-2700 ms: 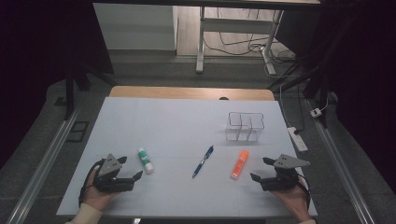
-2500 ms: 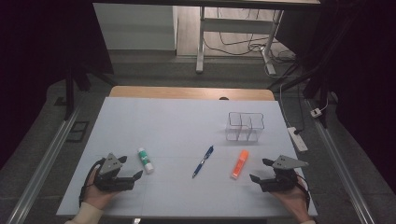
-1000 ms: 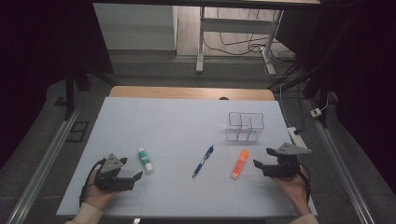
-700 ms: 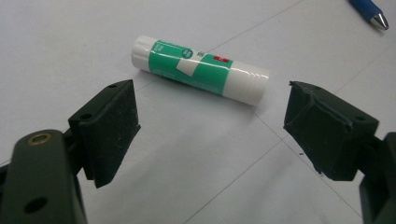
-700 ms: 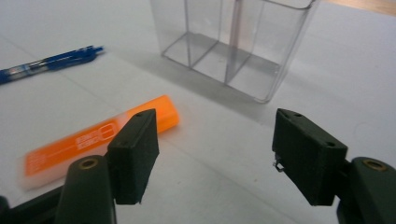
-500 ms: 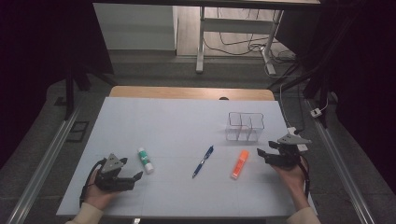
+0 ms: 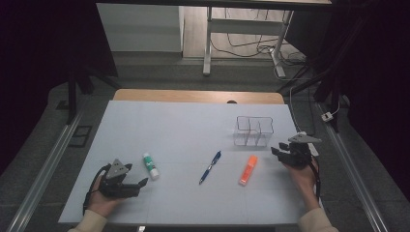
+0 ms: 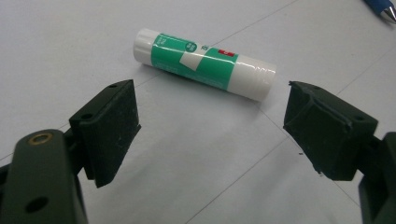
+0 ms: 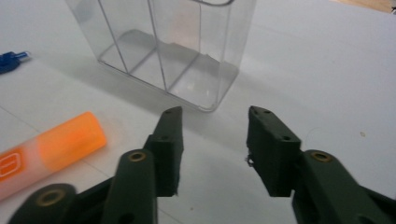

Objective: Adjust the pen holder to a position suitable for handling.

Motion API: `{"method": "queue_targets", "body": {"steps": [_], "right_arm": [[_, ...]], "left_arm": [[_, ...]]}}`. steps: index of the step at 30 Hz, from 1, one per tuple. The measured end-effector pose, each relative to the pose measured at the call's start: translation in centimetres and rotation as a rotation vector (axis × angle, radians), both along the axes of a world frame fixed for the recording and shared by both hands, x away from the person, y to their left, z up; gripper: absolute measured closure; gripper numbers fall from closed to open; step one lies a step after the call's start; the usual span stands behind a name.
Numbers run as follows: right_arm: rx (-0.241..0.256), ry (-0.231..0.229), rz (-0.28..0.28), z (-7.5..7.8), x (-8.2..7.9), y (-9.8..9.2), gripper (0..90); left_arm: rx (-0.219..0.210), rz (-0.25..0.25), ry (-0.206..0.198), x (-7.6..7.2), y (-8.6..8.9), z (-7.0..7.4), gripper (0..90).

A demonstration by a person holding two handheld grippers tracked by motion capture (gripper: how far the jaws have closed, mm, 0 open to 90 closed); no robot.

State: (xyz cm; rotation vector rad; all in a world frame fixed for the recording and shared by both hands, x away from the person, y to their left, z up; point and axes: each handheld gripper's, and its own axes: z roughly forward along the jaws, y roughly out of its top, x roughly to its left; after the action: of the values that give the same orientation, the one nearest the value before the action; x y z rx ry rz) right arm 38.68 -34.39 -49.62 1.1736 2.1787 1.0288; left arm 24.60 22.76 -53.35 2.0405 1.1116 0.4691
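**Both grippers empty; the clear organizer is the thing most easily knocked**

Your table (image 7: pixel 159 121) carries four loose items, and nothing is held yet. The largest, the clear organizer (image 7: pixel 254 131), stands upright toward the far right, its compartments empty. It looks light, so if you swing in fast from the side, a jaw could clip a wall and slide or tip it.

Your right gripper (image 7: pixel 280 153) hovers just right of the orange highlighter (image 7: pixel 248 169) and near the organizer's front corner; in the right gripper view its jaws stand apart with nothing between them, aimed at the organizer's base (image 9: pixel 205 88) rather than at the highlighter (image 9: pixel 51 144). Closing from here would likely catch only air, or nudge the plastic.

Your left gripper (image 7: pixel 140 182) rests low at the near left, jaws spread wide and empty. The glue stick (image 8: pixel 204 64) lies flat just beyond them. It is round and smooth, so a push from one jaw could roll it away.

The blue pen (image 7: pixel 210 167) lies between glue stick and highlighter, well apart from both grippers.
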Motion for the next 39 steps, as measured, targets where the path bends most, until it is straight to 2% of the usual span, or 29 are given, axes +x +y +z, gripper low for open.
{"method": "queue_targets", "body": {"steps": [6,10,21,24,34,39], "right_arm": [[-0.019,0.016,-0.026,-0.4,0.8,-0.2,76.4],[-0.005,0.022,-0.037,-0.4,1.4,-0.5,89.0],[0.020,0.012,-0.049,-0.3,2.8,-1.0,89.3],[0.044,0.008,-0.048,-0.2,3.3,-1.1,89.4],[0.045,0.014,-0.028,-0.7,4.1,-0.8,89.4],[0.044,0.003,-0.011,-0.8,4.2,-0.6,89.3]], "left_arm": [[-0.001,0.000,0.001,0.0,0.0,0.0,18.0],[0.000,-0.001,0.001,0.0,0.0,-0.1,18.1],[0.007,0.004,0.004,0.0,-0.1,-0.1,18.4],[0.009,0.005,0.003,0.0,0.0,0.0,18.4],[0.015,0.001,0.002,-0.1,-0.1,-0.1,18.9],[0.015,0.001,0.003,-0.1,-0.1,-0.1,19.0]]}}
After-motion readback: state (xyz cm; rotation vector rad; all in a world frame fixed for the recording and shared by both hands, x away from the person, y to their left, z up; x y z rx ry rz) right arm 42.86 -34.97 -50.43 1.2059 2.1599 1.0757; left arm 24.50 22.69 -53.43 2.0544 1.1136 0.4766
